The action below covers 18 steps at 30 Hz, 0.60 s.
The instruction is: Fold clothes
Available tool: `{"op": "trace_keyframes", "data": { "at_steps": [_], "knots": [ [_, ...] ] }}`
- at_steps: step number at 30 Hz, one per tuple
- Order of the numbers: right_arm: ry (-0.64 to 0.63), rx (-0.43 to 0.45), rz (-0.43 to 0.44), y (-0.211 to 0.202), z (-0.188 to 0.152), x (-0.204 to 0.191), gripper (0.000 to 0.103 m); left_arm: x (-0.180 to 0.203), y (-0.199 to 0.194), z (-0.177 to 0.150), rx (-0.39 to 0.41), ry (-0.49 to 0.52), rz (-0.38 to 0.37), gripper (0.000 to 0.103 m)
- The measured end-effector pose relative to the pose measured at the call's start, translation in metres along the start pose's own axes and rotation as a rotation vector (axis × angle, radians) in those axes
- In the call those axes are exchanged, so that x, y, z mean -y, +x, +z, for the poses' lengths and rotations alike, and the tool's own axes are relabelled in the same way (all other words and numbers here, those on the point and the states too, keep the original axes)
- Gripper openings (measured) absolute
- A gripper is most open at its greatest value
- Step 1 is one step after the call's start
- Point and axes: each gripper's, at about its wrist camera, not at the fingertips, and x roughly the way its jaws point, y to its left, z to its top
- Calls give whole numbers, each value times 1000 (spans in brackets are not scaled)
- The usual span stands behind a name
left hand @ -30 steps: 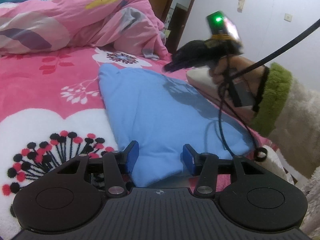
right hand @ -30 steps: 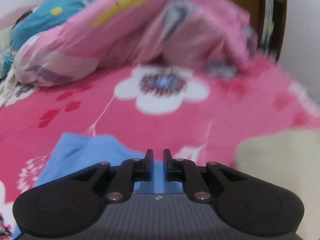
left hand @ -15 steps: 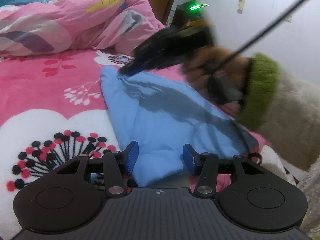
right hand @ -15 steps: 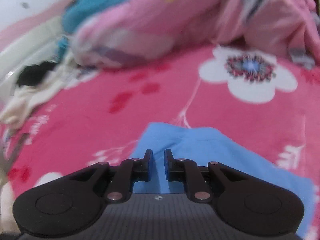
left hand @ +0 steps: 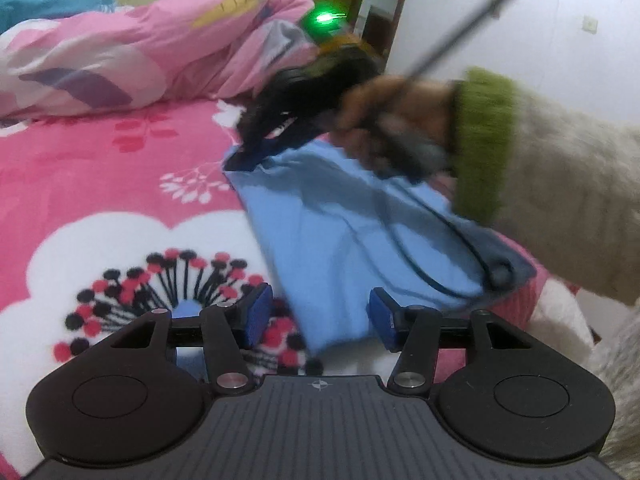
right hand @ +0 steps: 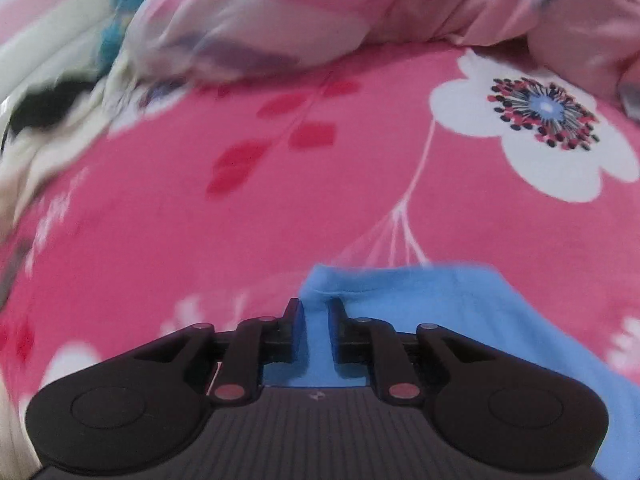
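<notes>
A bed [left hand: 100,184] covered by a pink flowered blanket carried a blue cloth [left hand: 340,240] lying flat, with a crumpled pink quilt [left hand: 160,52] behind it. The left tongs [left hand: 318,316] hovered over the cloth's near corner, their jaws apart and opening, pressing nothing. The right tongs [right hand: 316,312], held by a hand [left hand: 396,124] in a green-cuffed sleeve, were at the far corner, jaws nearly together with blue cloth showing in the narrow gap; whether they pinched it could not be told.

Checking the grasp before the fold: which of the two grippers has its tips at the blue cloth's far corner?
The right gripper, jaws nearly closed at the far corner of the blue cloth. The left gripper stands wide apart at the near corner, opening.
</notes>
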Motion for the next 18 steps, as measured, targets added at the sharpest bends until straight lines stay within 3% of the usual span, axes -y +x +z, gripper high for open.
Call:
{"op": "trace_keyframes", "data": {
  "at_steps": [4, 7, 11, 14, 16, 18],
  "knots": [
    [73, 150, -68, -20, 14, 5, 18, 1, -1, -1, -2, 4, -1, 54],
    [56, 155, 19, -58, 6, 8, 18, -1, -1, -2, 0, -4, -11, 54],
    [-121, 16, 127, -101, -28, -16, 18, -2, 1, -3, -1, -9, -21, 54],
    [-217, -118, 157, -93, -59, -33, 18, -1, 1, -4, -4, 3, -15, 55],
    [-220, -135, 102, -71, -67, -38, 17, 2, 1, -4, -8, 13, -5, 55],
    [-184, -63, 73, -55, -61, -37, 14, 4, 2, -4, -12, 24, 3, 55]
  ]
}}
